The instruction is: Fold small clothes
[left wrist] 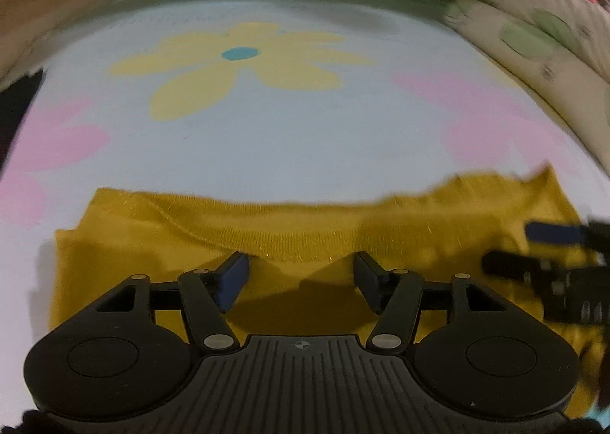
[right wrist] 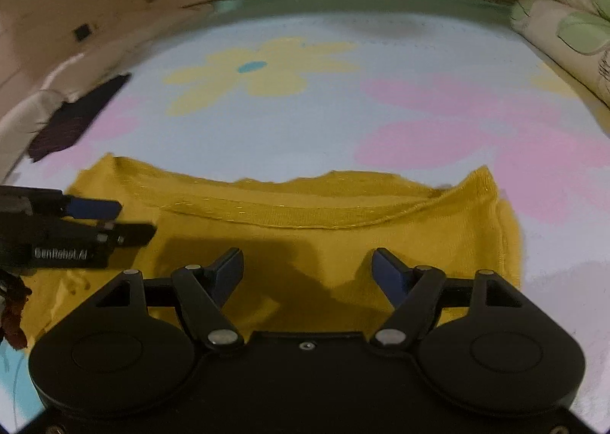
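The garment [right wrist: 305,243] lies on the sheet [right wrist: 305,129], a pillow [right wrist: 564,33] behind to the right.

A flower-print bedsheet [right wrist: 305,136] bears a mustard garment [right wrist: 305,243].

We find one legible marking. In the right wrist view, white lettering reading "GenRobot.AI" stands on the black side of the left gripper [right wrist: 114,220], which enters from the left edge over the mustard-yellow garment [right wrist: 305,243]. The lettering sits toward the body end of that gripper, behind its fingers. We note dark scribbled marks on the floral-print bedding [right wrist: 572,37] beyond the garment, too small to read. The left wrist view shows no readable text.
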`<state>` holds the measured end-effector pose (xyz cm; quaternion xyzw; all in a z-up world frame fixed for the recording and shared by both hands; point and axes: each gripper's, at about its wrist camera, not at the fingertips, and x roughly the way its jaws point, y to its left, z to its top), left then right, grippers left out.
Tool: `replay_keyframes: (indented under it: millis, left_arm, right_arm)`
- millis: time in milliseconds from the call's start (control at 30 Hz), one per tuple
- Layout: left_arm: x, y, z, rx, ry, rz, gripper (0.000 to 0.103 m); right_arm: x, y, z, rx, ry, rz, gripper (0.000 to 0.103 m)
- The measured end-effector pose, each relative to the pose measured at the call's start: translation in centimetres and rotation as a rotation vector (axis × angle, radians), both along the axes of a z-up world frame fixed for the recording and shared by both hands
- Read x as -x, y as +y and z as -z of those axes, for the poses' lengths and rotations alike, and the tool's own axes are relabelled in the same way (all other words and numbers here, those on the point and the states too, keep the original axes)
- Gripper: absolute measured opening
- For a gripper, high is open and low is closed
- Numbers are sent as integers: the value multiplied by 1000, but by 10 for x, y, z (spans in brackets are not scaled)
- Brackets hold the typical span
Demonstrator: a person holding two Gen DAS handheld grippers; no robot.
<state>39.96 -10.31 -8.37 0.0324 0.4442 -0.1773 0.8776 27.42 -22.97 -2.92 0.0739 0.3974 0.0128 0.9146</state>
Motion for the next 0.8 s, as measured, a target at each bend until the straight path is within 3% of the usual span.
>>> replay_keyframes:
  millis: [167,333,533,667,733,800]
  left_arm:
    - [-32,-11,-3,-46,17,-95,62]
    - [-26,4,-17,9,-5,-201,62]
    - [28,12,-23,-20,-26,-153,63]
    - [55,3,-20,-36,-4,-119,63]
    - [62,-5,-9,-79,15,-104,65]
    - [69,-7,-3,-112,-31,-98,72]
  right_arm:
    - [-25,-1,0,4,-19,74,83]
    - [-25,-26,-2,-190,-50,249,83]
    - [-25,-33,-9,-147,-46,249,91]
    - [-23,-45,-14,-187,-8,258,94]
    - [-22,-49,-17,-191,2,262,95]
    - [-21,-49,-22,-178,3,255,95]
